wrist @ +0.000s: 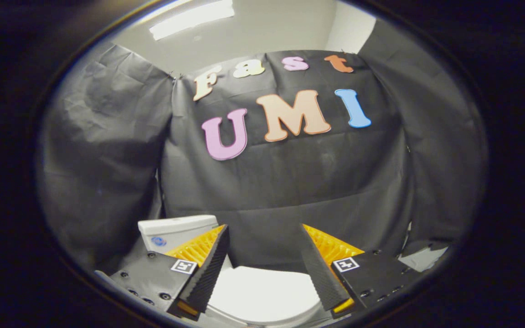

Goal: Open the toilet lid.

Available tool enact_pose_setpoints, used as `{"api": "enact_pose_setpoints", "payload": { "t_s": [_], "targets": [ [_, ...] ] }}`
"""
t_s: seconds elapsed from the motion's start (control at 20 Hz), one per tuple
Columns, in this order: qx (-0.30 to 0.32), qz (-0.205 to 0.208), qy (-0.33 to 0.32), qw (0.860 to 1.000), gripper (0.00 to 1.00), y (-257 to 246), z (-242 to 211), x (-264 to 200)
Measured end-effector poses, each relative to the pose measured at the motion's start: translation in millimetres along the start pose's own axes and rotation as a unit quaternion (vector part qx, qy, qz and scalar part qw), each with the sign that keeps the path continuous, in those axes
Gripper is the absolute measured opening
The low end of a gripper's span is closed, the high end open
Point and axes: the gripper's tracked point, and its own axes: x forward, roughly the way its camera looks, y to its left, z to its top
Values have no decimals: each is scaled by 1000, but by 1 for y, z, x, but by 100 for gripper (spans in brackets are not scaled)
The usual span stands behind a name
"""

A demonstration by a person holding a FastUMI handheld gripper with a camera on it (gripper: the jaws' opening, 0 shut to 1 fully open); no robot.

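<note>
Nearest the lens are the two fingers of the gripper (265, 255), spread wide with nothing between them; it is released and grasps nothing. The ridged inner faces slope in toward each other as they run down toward the camera, and neither touches anything.

Just past the fingers, low in the gap between them, lies the toilet lid (267, 291), a pale, smooth surface seen from above and behind the fingertips. It looks closed and flat, though its front edge is hidden under the gripper body, so where the lip sits cannot be told. The lid is below the gripper and a little ahead of it, not yet in contact.

Farther on, beyond the left finger and partly covered by it, stands the toilet tank (176, 230), white with a small round button or mark on its face. That puts the hinge side of the lid away from the camera and off toward the left, so the lid's long axis seems to run from the gripper toward the tank. My reading is that the free edge is the near one, and the move ahead calls for dropping the fingers to that near edge and lifting it back toward the tank.

Behind everything hangs the black cloth wall (107, 150) of the booth, with a pale ceiling and a strip light (192, 18) above it.
</note>
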Motion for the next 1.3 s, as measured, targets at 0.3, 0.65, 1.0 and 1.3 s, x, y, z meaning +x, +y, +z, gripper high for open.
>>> {"api": "enact_pose_setpoints", "payload": {
  "t_s": [0.3,0.65,1.0,1.3],
  "targets": [
    [154,-97,-63,981,88,-5,-20,5],
    [290,-236,-51,926,83,-28,-113,-36],
    [381,-385,35,840,76,-45,-252,-89],
    [454,-399,59,794,69,-33,-316,-104]
  ]
}}
